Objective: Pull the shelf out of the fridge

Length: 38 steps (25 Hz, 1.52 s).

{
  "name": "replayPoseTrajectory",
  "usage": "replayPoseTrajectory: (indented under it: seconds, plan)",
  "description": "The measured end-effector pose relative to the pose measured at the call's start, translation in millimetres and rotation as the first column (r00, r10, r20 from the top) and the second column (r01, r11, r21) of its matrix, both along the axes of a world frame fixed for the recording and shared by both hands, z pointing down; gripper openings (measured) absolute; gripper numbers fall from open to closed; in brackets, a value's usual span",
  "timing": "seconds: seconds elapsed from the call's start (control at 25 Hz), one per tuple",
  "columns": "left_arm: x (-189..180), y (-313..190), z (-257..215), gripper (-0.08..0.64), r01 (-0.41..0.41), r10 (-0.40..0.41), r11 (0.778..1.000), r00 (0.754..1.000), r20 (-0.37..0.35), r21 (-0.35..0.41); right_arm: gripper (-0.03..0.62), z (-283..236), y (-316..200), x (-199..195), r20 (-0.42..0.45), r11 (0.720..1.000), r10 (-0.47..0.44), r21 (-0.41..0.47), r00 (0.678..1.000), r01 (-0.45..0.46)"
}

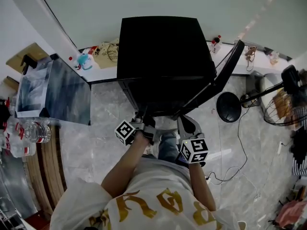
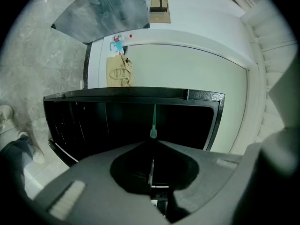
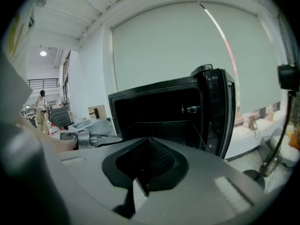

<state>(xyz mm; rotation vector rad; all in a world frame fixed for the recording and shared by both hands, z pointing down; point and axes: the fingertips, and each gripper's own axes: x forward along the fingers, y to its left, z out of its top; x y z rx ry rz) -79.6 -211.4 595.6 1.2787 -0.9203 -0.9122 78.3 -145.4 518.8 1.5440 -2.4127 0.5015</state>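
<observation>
A small black fridge (image 1: 163, 47) stands on the floor with its door (image 1: 225, 75) swung open to the right. Both grippers reach into the lower front of the opening. The left gripper (image 1: 144, 123) is shut on the front edge of a thin clear glass shelf (image 2: 153, 121), which shows edge-on as a green line running into the dark interior. The right gripper (image 1: 184, 126) is shut on the same shelf (image 3: 164, 128), whose pane stretches flat into the fridge (image 3: 159, 107). In the head view the shelf itself is lost in the dark cavity.
A dark glass panel (image 1: 62, 92) rests at the left beside water bottles (image 1: 29, 131). A standing fan's base (image 1: 228, 107) and cables (image 1: 240, 147) lie on the marble floor at the right. A tan bag (image 1: 106, 55) sits on the white ledge behind.
</observation>
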Motion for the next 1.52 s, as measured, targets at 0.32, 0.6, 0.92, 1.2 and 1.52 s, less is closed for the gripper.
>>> replayPoseTrajectory:
  seconds: [0.32, 0.6, 0.92, 1.2, 1.52]
  plan:
    - [2.4, 4.7, 1.2, 0.020, -0.013, 0.013, 1.000, 1.000, -0.005, -0.011, 0.025, -4.3, 0.1, -3.4, -0.020, 1.000, -0.008, 0.023, 1.000, 0.008]
    - [-1.7, 4.4, 1.2, 0.020, -0.021, 0.021, 1.000, 1.000, 0.005, -0.012, 0.023, -1.2, -0.1, -3.0, -0.022, 1.000, 0.009, -0.004, 1.000, -0.009]
    - [-1.5, 5.5, 2.4, 0.021, -0.034, 0.034, 0.999, 0.999, 0.003, -0.022, 0.023, -4.0, -2.1, -2.3, -0.026, 1.000, 0.020, -0.001, 0.999, -0.020]
    - [0.5, 4.5, 2.1, 0.023, -0.042, 0.042, 0.999, 0.999, -0.007, -0.027, 0.023, -4.2, -3.2, -4.1, -0.023, 1.000, 0.019, -0.002, 1.000, -0.019]
    - [0.9, 4.5, 2.6, 0.023, -0.048, 0.047, 0.998, 0.999, -0.019, -0.034, 0.025, -5.9, -5.1, -4.6, -0.027, 1.000, 0.023, 0.000, 0.999, -0.023]
